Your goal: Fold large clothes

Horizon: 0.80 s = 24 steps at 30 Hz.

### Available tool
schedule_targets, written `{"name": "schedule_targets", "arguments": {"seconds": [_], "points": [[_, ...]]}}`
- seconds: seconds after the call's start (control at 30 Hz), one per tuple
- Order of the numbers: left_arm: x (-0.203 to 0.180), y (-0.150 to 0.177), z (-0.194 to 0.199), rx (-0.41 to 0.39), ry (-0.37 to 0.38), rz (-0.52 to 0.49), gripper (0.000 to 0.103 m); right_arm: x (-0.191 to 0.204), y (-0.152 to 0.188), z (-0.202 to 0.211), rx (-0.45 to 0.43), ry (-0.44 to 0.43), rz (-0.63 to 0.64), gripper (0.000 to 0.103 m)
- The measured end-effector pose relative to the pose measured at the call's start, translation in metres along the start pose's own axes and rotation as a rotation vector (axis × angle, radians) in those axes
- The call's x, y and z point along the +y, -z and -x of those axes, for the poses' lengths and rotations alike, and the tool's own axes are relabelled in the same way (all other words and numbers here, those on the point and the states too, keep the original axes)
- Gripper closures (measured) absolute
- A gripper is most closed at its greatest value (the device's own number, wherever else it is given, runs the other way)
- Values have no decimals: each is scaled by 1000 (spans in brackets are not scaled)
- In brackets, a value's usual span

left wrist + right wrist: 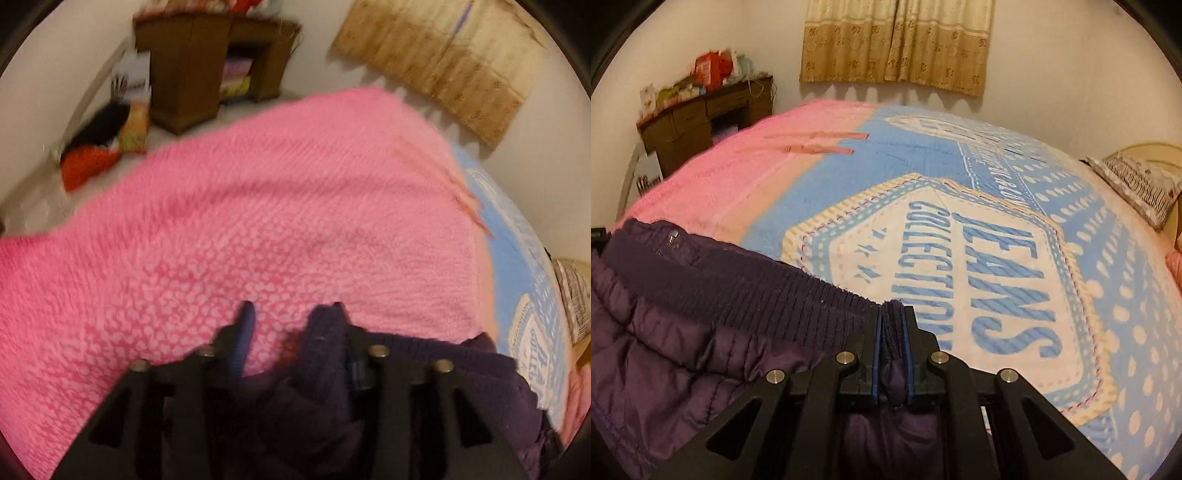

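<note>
Purple quilted jacket (683, 332) lies at near edge of bed (1108, 258). Right gripper (891, 325) fingers pinch ribbed hem corner, anchoring it for fold. Left gripper (291, 321) fingers parted over pink blanket (258, 203), hem draped on one, unpinched.

At the bottom centre of the frame the right gripper (891, 321) has its jaws pressed together on the ribbed hem of a dark purple quilted jacket (683, 317), which fills the lower left. Beyond it a blue and white printed blanket (1015, 229) covers the bed, with a pink blanket (746, 162) lying further left. A patterned pillow (1137, 184) sits at the right edge. A brown wooden desk (701, 118) stands upper left, and beige curtains (897, 40) hang at top centre.
</note>
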<state>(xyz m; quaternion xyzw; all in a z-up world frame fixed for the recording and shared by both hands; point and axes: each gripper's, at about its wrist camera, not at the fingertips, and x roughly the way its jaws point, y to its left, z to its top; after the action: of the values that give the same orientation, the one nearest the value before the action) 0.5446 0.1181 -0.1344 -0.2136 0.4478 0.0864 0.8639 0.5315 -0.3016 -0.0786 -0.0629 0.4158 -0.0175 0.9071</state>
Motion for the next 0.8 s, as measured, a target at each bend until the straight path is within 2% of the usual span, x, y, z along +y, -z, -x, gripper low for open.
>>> {"name": "schedule_targets", "arguments": {"seconds": [0.07, 0.17, 0.2, 0.27, 0.3, 0.33, 0.37, 0.4, 0.43, 0.5, 0.6, 0.73, 0.8], "points": [[-3, 0, 0, -4, -19, -20, 56, 2, 0, 2, 0, 10, 6, 92], [-11, 0, -4, 12, -40, -61, 49, 0, 2, 9, -1, 16, -3, 88], [-11, 0, -4, 15, -35, -63, 46, -5, 1, 7, -2, 9, -10, 86], [-2, -6, 1, 36, 31, -57, 40, -22, 1, 20, -44, -33, -52, 85], [3, -8, 6, 53, 78, -42, 39, -35, 1, 46, -129, -23, -128, 85], [11, -13, 14, 65, 119, -25, 37, -44, 3, 59, -180, -11, -180, 79], [19, -16, 24, 53, 146, -15, 32, -57, 6, 91, -272, 7, -274, 72], [27, -19, 40, 12, 163, -13, 24, -61, 8, 105, -308, 12, -308, 59], [34, -20, 58, -40, 151, -18, 20, -63, 9, 130, -360, 7, -335, 58], [44, -18, 95, -134, 97, -37, 3, -51, 6, 154, -391, -58, -287, 58], [51, -1, 133, -221, 61, -94, 3, 7, -2, 176, -371, -197, -128, 58], [35, 53, 153, -226, 39, -214, 3, 85, -1, 158, -284, -336, -61, 61], [31, 75, 150, -203, 5, -250, 3, 117, 5, 133, -225, -356, -56, 65]]}}
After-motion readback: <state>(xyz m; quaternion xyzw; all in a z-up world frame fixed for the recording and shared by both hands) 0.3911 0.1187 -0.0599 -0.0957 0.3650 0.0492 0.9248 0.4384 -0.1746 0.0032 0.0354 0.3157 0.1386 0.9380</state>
